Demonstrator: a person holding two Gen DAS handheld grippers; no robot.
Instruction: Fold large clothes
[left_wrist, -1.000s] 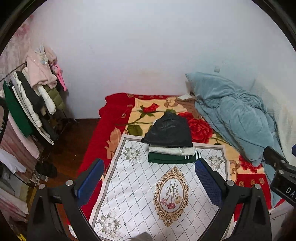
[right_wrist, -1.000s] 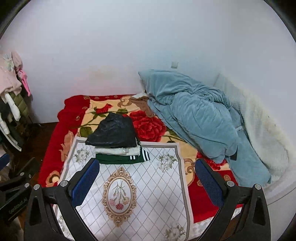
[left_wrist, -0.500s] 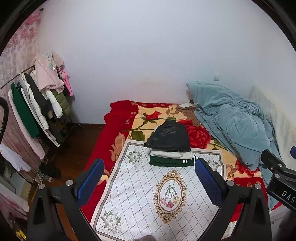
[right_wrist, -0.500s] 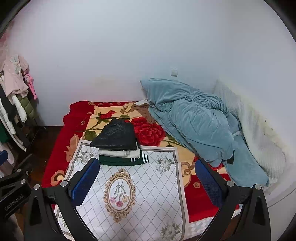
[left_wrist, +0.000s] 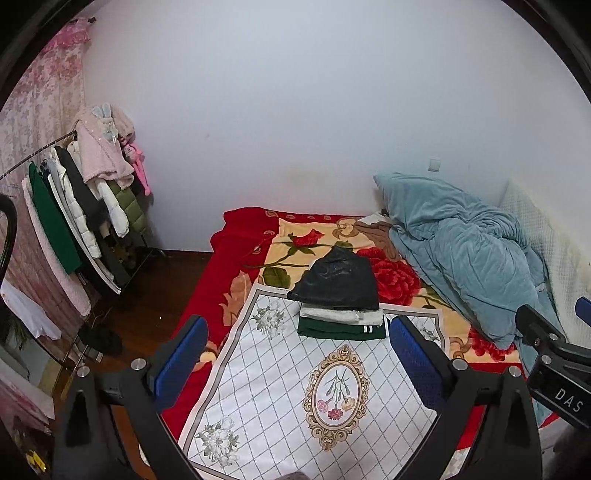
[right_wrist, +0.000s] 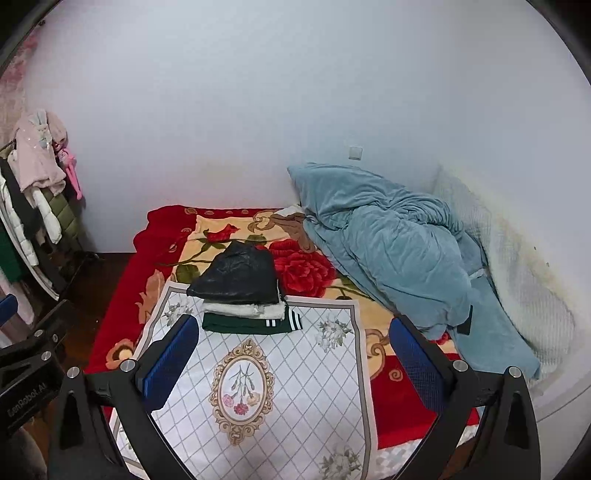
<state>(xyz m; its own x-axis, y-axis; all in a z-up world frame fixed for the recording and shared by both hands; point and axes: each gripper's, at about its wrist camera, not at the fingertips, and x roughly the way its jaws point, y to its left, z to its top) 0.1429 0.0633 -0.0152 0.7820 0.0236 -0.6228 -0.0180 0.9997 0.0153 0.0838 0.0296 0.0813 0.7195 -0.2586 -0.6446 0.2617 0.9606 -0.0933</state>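
We hold both tongs above the near end of the bed (left_wrist: 236, 266), and neither grips anything. The left tongs (left_wrist: 295, 354) stand spread wide, their blue pads apart with only the white patterned cloth (left_wrist: 280, 398) showing between them. The right tongs (right_wrist: 291, 350) are spread just as wide over the same cloth.

The stack of folded clothes (left_wrist: 340, 299) sits at the far edge of that cloth, where it meets the red floral blanket (left_wrist: 391, 277): a black garment (right_wrist: 236, 275) on top, a white one (right_wrist: 243, 310) under it, a dark green one with white stripes (right_wrist: 251, 324) at the bottom. The stack lies well ahead of both pairs of pads and touches neither.

For moving room, we see the cloth's near half lying flat between the tongs and the stack. On the right, a rumpled teal quilt (right_wrist: 399, 258) takes up the wall side of the bed, its edge near the cloth's far right corner. On the left, the bed edge drops to dark wooden floor (left_wrist: 155, 295), and a clothes rack (left_wrist: 74, 206) hung with coats stands beyond that strip of floor.

Writing is scarce: the right device's body in the left view shows the letters "DAS" (left_wrist: 567, 397), cut off by the frame. The left device's body in the right view carries "GenRobot.AI" (right_wrist: 27, 400), though the first letter is hard to read.
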